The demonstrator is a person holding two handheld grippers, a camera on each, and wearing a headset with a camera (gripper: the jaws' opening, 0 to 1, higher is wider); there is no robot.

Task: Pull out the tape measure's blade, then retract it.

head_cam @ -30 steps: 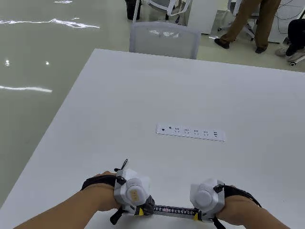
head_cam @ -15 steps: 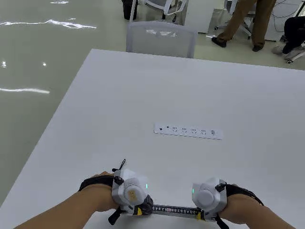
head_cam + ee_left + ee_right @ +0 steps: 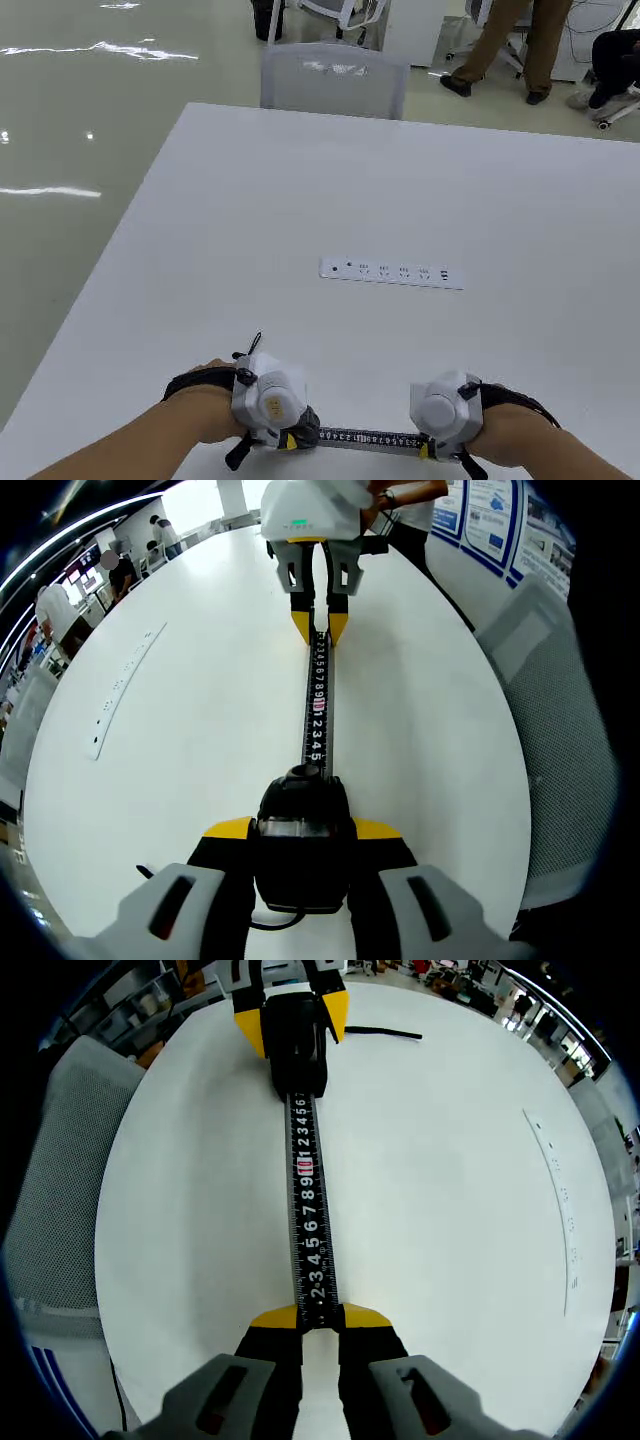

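The black tape measure case (image 3: pixel 303 825) sits clamped between the yellow-tipped jaws of my left gripper (image 3: pixel 303 832), low on the white table (image 3: pixel 330 200). Its numbered blade (image 3: pixel 316 695) runs straight away to my right gripper (image 3: pixel 318 630), which pinches the blade's end. From the right gripper view, the blade (image 3: pixel 307 1220) stretches from my right gripper (image 3: pixel 318 1317) to the case (image 3: pixel 297 1045) held across the table. In the head view the left gripper (image 3: pixel 292 437) and right gripper (image 3: pixel 425 447) face each other near the front edge, with the blade (image 3: pixel 365 437) drawn out between them.
A white power strip (image 3: pixel 391 272) lies flat in the middle of the table. A grey mesh chair (image 3: pixel 333 80) stands at the far edge, and people are standing and sitting beyond it at the back right. A thin black cord (image 3: pixel 385 1032) lies near the left gripper.
The right gripper has shifted slightly to the right, so a little more blade shows between the grippers. The head camera has tilted a bit.
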